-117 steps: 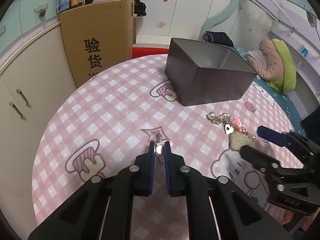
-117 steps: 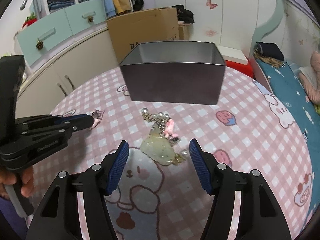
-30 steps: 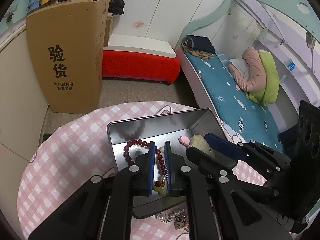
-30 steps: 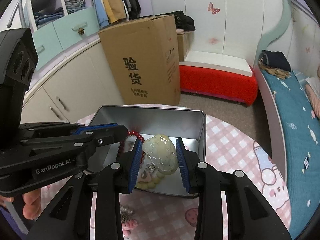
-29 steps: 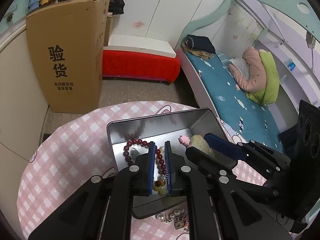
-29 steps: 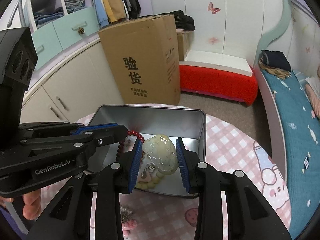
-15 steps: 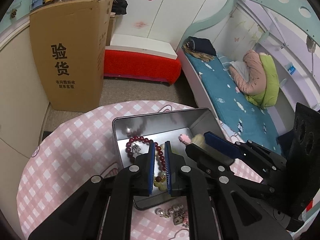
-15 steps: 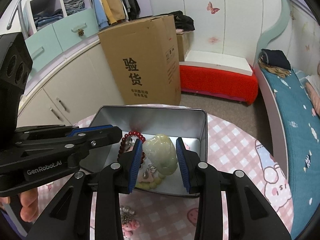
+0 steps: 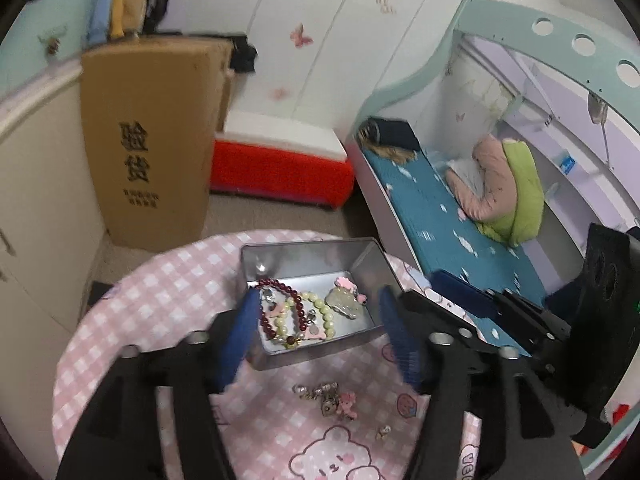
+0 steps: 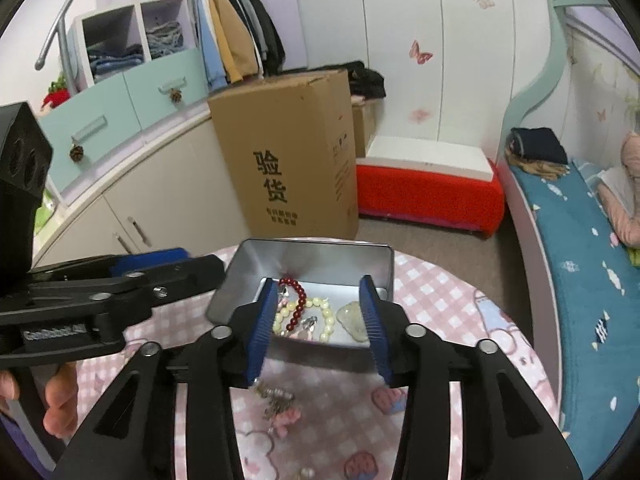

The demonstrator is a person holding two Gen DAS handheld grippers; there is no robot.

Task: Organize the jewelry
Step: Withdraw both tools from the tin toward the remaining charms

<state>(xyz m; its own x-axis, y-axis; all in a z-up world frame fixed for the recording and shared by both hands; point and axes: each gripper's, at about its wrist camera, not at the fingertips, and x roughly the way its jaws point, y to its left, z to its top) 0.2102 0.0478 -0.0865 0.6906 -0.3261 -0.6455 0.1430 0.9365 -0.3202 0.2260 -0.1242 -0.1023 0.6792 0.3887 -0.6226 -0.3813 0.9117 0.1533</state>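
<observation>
A grey metal tin (image 9: 372, 258) (image 10: 312, 258) stands on the pink checked table. Inside lie a dark red bead bracelet (image 9: 268, 322) (image 10: 298, 300), a pale green bead bracelet (image 9: 320, 314) (image 10: 322, 312) and a pale jade pendant (image 9: 344, 300) (image 10: 352, 318). My left gripper (image 9: 316, 332) is open and empty, above the tin. My right gripper (image 10: 318, 328) is open and empty, above the tin too. A pearl and charm piece (image 9: 326, 394) (image 10: 278, 402) lies on the table in front of the tin.
A small earring (image 9: 384, 432) lies near the table's front. A cardboard box (image 10: 288, 156), a red bench (image 10: 428, 192) and a bed (image 9: 448, 216) stand beyond the table. The right gripper's body (image 9: 560, 340) is at my left view's right side.
Both grippers have opened and risen above the tin. The jade pendant has left the right gripper and now lies in the tin. The left gripper's small piece is no longer held.
</observation>
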